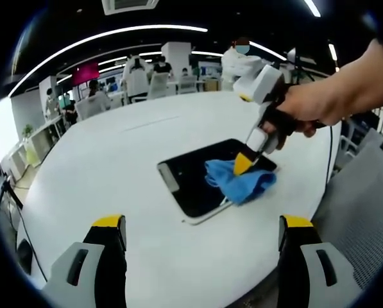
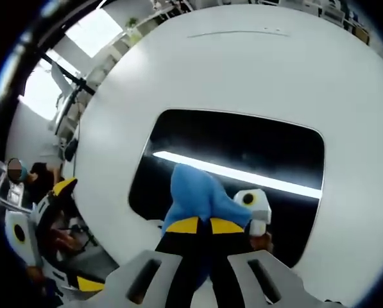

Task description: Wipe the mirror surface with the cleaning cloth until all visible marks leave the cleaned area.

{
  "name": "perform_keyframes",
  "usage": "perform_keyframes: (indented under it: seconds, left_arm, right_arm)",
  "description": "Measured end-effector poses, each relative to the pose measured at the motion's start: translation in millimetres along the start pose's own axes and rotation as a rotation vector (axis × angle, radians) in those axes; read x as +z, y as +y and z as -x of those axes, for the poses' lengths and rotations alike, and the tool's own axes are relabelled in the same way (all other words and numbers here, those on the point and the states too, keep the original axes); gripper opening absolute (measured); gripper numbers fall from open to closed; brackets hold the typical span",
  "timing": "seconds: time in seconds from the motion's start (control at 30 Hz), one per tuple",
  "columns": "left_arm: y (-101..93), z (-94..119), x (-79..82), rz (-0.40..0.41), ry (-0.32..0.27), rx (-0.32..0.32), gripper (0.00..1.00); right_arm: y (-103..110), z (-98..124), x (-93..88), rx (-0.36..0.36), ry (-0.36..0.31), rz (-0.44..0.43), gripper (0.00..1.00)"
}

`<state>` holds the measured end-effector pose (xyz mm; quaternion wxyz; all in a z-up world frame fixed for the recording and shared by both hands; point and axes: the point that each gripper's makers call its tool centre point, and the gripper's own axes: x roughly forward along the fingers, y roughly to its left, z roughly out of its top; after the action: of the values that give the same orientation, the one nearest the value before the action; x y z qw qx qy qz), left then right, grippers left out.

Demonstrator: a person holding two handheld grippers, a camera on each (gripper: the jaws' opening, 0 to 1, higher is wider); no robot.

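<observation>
Right gripper view: my right gripper (image 2: 200, 226) pinches the blue cloth (image 2: 197, 192) on the mirror (image 2: 242, 144) at centre frame, for wiping. My left gripper (image 1: 203, 234) waits wide open, holding nothing, at the frame's bottom.

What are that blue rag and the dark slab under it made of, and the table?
The blue rag looks like soft woven cloth: it bunches into folds. The dark slab seems to be glossy mirror glass, since a ceiling light strip reflects sharply in it. The table looks smooth, matte white, perhaps laminate; I can't say for sure.
</observation>
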<state>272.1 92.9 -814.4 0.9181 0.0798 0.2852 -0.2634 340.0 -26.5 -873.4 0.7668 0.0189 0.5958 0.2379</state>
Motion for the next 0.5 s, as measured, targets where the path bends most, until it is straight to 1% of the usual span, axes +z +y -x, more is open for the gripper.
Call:
perform_keyframes:
  seconds: [0.2,0.37,0.5]
  left_arm:
    - [-0.4,0.0,0.9,0.002,-0.003,-0.003,0.99]
    - [-0.5,0.3,1.9,0.007,-0.008,-0.003,0.99]
    - [0.2,0.8,1.9,0.015,-0.009,-0.001,0.99]
  right_arm:
    - [-0.7,0.1,-0.2,-0.003,0.006,0.001,0.00]
    - [-1.8,-0.4,1.5,0.005,0.030,-0.016,0.00]
    - [-2.1,0.5,2.6,0.000,0.032,-0.010,0.00]
